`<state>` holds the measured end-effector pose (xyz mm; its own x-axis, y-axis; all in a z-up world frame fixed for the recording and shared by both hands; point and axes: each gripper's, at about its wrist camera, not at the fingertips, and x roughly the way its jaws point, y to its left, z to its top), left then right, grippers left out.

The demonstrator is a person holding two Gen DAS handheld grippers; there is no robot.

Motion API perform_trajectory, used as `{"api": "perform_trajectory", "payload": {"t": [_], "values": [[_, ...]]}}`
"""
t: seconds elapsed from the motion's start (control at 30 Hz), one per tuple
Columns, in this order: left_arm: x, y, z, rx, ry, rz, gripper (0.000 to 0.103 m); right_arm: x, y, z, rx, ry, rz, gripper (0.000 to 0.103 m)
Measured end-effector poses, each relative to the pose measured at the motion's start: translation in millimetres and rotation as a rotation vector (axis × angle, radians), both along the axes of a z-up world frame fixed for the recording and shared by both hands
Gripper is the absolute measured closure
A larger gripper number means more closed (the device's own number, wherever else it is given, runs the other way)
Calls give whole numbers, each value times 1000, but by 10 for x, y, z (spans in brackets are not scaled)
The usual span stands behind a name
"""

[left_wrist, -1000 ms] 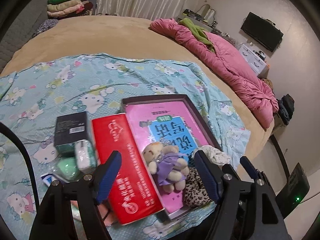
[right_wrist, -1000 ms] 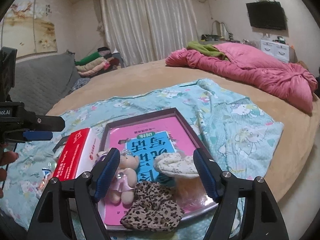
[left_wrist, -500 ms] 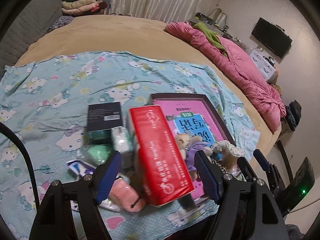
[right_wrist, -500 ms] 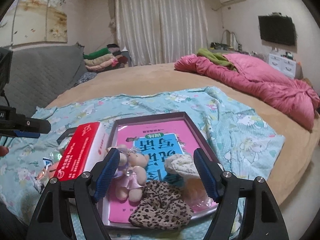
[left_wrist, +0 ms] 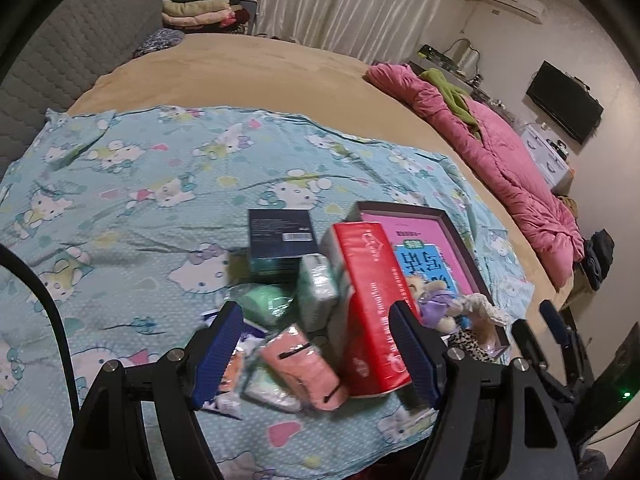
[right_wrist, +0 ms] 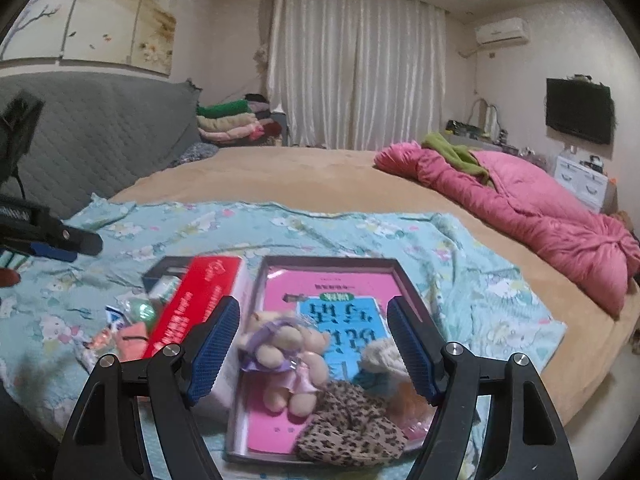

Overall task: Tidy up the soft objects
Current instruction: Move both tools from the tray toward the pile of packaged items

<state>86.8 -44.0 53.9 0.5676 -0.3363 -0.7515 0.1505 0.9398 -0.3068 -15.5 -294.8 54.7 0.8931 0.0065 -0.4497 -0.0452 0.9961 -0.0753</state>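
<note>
A dark tray lined with a pink book lies on the Hello Kitty cloth. In it are a small teddy bear in a purple dress, a leopard-print scrunchie and a cream knitted piece. My right gripper is open, its jaws either side of the bear. My left gripper is open above a pink soft item, with a red tissue pack by its right jaw. The tray and the bear show on the right of the left wrist view.
Left of the tray lie the red tissue pack, a dark box, a green wrapped ball and a white-green packet. A pink quilt lies at the bed's far right. Folded clothes are stacked at the back.
My left gripper has swung left, from over the bear and tray to over the pink item and small packets. The right view has shifted slightly; the bear now sits between its jaws.
</note>
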Motion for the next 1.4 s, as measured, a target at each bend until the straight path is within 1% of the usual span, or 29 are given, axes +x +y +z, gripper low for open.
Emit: {"api": "perform_trajectory", "payload": {"t": [0.17,0.3,0.57,0.7,0.8,1.13,1.4], "values": [[-51,173,-37,-18,7,19,28,-30,229,117,-31,-11,51,26],[-92,309,-49,-15,6,44,28,-48,408,200,-59,-31,83,26],[-163,567,-51,-15,-2,94,28,-58,647,269,-87,-38,127,26],[-191,651,-75,-1,-3,109,28,-71,724,300,-87,-39,151,26],[-215,709,-96,5,-1,118,28,-58,778,316,-49,-21,177,26],[-261,814,-181,5,17,132,28,-59,1111,261,-81,5,257,26],[-273,859,-282,9,37,134,28,-38,1252,188,-99,39,294,26]]}}
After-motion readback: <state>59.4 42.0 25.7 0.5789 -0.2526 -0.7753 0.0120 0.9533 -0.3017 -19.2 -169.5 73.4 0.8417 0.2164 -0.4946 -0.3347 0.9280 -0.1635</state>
